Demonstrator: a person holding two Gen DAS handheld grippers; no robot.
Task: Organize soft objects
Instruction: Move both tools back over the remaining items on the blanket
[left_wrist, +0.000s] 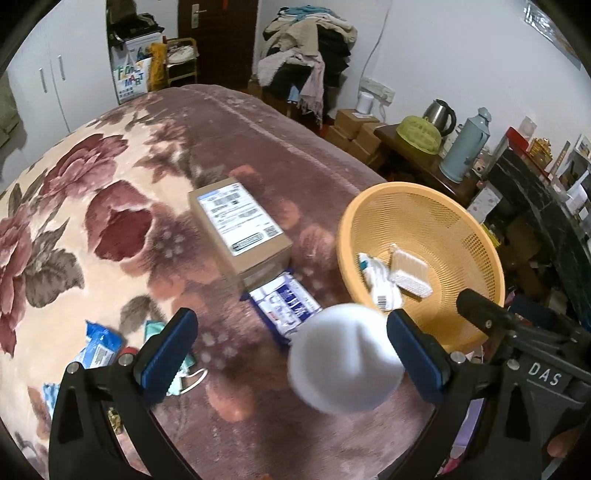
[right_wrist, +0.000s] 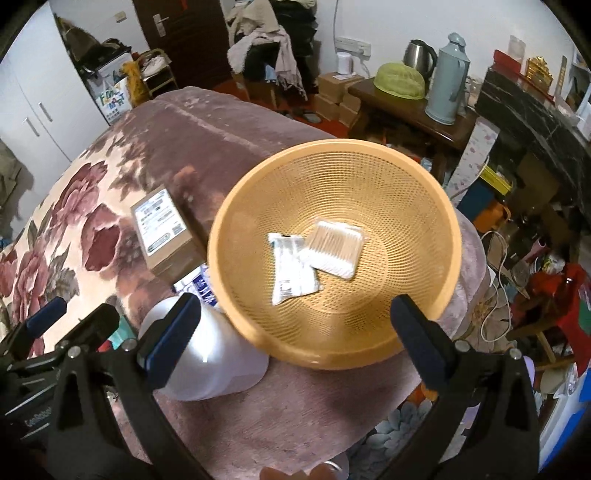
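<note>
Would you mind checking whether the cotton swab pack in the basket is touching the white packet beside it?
Touching. The right wrist view shows the cotton swab pack overlapping the white packet's upper right corner on the basket floor, with no gap.

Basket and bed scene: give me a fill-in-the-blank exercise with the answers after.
1. The orange basket holds ___ packets.
2. The cardboard box lies on the ___.
3. Both grippers, left and right, stand ___.
4. The white blurred object lies ___ the basket.

Missing words: two; bed; open; outside
</note>
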